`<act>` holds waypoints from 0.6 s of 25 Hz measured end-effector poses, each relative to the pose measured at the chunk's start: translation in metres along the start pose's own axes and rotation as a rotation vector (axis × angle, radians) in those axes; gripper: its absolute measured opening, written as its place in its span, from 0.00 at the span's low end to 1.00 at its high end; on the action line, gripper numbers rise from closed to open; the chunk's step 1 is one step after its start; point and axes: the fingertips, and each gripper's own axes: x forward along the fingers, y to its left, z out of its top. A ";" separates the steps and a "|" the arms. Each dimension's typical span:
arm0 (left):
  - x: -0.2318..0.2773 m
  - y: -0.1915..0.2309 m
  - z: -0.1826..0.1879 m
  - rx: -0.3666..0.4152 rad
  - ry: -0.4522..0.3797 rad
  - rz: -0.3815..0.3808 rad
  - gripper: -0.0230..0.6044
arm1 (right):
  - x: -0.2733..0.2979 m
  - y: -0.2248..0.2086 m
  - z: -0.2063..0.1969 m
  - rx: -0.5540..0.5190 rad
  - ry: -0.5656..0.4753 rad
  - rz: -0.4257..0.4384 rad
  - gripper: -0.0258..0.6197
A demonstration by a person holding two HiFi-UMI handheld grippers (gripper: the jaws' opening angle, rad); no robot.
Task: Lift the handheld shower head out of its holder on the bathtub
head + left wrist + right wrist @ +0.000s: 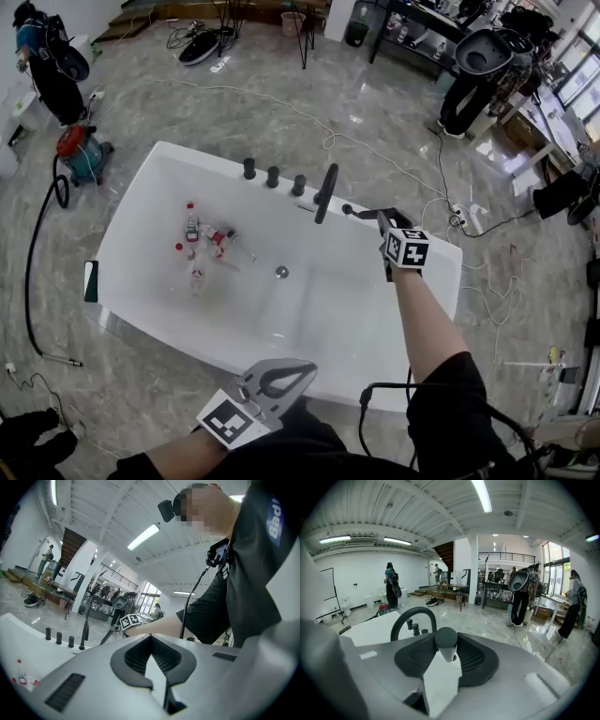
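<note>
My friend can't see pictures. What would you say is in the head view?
Seen from above, the right hand-held gripper holds the black shower head at the far right rim of a white bathtub. Black taps line the far rim, small bottles lie inside, and the left hand-held gripper is empty, near the person.

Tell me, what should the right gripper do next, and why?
Probably raise the shower head a little higher: the right gripper is clamped on it, yet it hangs low over the bathtub rim beside the black spout.
</note>
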 end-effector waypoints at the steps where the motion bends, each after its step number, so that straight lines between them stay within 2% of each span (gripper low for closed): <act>1: -0.002 -0.007 0.005 0.005 -0.004 -0.008 0.04 | -0.013 0.002 -0.001 0.009 -0.002 -0.006 0.24; 7: -0.018 -0.051 0.026 0.025 -0.003 -0.065 0.04 | -0.089 0.021 -0.015 0.084 -0.024 -0.024 0.24; 15: -0.036 -0.089 0.046 0.042 -0.006 -0.121 0.04 | -0.185 0.062 -0.031 0.115 -0.068 -0.024 0.24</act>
